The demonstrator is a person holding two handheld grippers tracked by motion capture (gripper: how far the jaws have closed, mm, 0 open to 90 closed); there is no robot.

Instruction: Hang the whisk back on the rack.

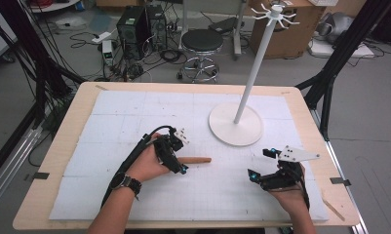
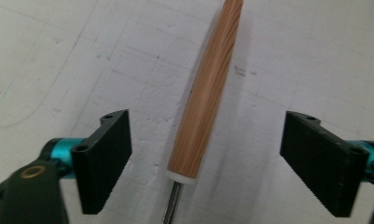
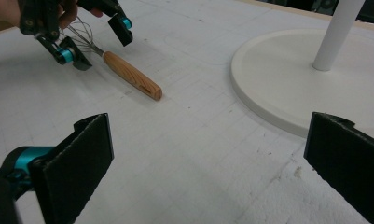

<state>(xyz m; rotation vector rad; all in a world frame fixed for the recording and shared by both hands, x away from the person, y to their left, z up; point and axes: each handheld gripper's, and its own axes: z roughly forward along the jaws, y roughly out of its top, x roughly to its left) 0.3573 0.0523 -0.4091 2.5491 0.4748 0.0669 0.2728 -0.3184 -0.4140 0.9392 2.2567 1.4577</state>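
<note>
Wooden handle of the whisk (image 2: 204, 93) lies flat on the white mat (image 1: 110, 122), centre of the high view, wire end under the left hand; left gripper (image 2: 205, 158) straddles it at the ferrule, jaws apart and clear of the wood on both sides. A good grasp probably calls for centring the handle between the pads, lowering until they flank its widest part, then closing squarely so it cannot roll. Right gripper (image 3: 208, 163), lower right of the high view, rests wide open and empty near the stand (image 1: 236, 124).
</note>
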